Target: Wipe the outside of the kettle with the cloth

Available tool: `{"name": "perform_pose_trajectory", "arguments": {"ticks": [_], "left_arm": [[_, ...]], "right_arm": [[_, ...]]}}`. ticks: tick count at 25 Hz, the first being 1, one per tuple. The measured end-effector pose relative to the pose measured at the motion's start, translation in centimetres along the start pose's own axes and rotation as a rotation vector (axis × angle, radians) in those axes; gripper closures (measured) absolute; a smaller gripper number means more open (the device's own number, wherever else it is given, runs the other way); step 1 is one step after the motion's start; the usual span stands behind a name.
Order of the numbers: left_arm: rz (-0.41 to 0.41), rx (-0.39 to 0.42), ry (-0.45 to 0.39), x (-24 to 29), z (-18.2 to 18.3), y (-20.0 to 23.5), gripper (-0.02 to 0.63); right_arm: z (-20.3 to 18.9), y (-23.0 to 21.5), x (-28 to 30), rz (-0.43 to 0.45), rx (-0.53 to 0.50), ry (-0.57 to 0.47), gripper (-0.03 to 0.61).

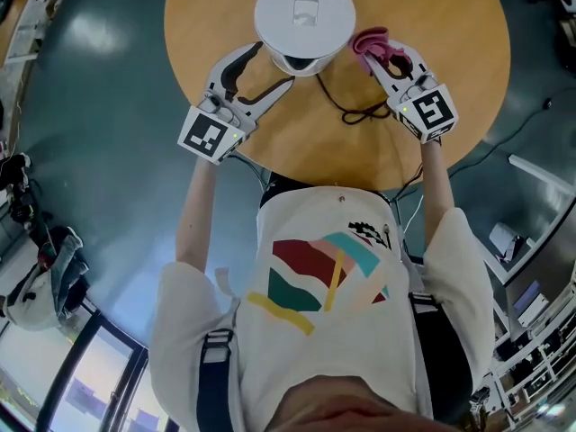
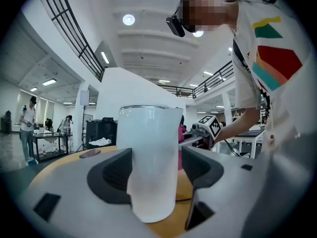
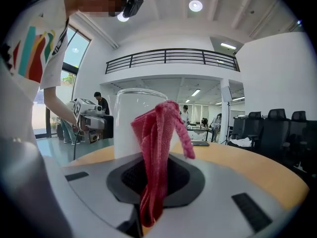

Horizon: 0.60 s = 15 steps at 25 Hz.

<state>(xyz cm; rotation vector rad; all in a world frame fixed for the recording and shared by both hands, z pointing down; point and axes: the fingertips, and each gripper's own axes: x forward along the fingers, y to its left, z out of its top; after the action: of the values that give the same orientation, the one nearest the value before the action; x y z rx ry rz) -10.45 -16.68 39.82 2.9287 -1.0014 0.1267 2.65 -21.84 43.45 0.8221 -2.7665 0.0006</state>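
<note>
A white kettle (image 1: 304, 12) stands at the far middle of the round wooden table (image 1: 450, 88). My left gripper (image 1: 273, 64) is open at its near left side, fingertips close to the kettle's base. In the left gripper view the kettle (image 2: 148, 157) rises between the spread jaws of the left gripper (image 2: 151, 171); I cannot tell if a pad touches it. My right gripper (image 1: 385, 61) is just right of the kettle, shut on a pink-red cloth (image 1: 373, 43). In the right gripper view the cloth (image 3: 158, 148) hangs bunched from the shut jaws, with the kettle (image 3: 128, 123) behind it.
A black cable (image 1: 355, 111) lies looped on the table between the grippers and runs off the near edge. The person's torso is close to the table's near edge. Black chairs (image 3: 282, 128) and other tables stand in the room beyond, with people far off.
</note>
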Motion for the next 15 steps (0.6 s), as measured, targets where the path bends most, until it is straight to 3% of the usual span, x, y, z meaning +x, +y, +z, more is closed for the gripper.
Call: {"name": "perform_pose_trajectory", "arguments": {"ticks": [6, 12, 15], "left_arm": [[-0.012, -0.002, 0.029, -0.7, 0.0, -1.9, 0.273], [-0.055, -0.025, 0.021, -0.2, -0.1, -7.5, 0.273], [-0.084, -0.038, 0.011, 0.3, 0.1, -10.1, 0.273]], "right_arm": [[0.7, 2.2, -1.0, 0.010, 0.018, -0.014, 0.540], [0.4, 4.1, -4.5, -0.021, 0.066, -0.037, 0.540], [1.3, 5.2, -6.3, -0.058, 0.132, -0.096, 0.540]]}}
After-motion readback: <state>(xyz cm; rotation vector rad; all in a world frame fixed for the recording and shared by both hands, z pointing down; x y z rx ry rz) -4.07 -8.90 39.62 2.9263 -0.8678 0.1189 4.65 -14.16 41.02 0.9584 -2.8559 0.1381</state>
